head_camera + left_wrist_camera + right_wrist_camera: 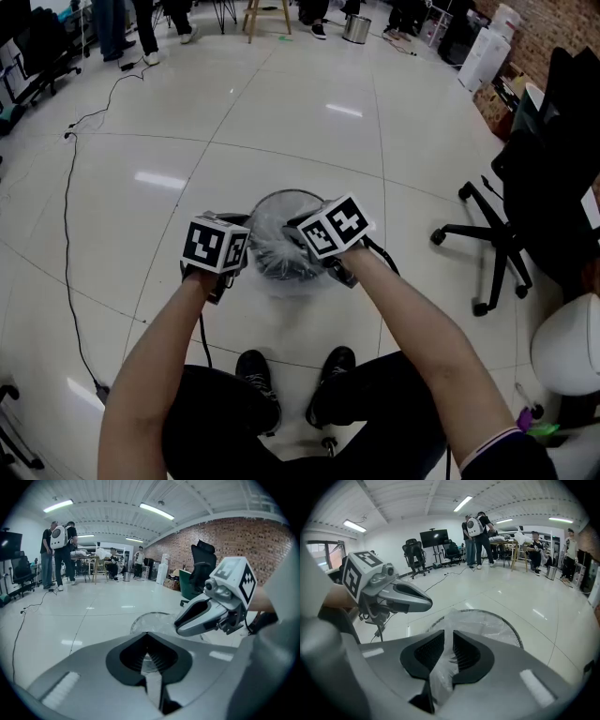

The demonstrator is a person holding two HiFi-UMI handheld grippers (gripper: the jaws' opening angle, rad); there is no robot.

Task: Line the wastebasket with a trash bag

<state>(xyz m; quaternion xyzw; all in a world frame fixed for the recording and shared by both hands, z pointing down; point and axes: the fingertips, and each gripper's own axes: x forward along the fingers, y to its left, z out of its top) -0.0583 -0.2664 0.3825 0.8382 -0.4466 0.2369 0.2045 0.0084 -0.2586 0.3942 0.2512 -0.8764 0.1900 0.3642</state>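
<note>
Bright ceiling strip lights point(461, 503) glare off the glossy floor point(159, 178); both gripper views bend and darken at their edges.

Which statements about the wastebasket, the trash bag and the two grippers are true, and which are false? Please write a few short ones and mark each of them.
1. The wastebasket stands on the floor in front of the person's shoes. True.
2. The trash bag is black. False: it is clear plastic.
3. Film of the trash bag lies between the jaws of the right gripper. True.
4. The jaws of the left gripper stand wide apart. False: they are together.
</note>
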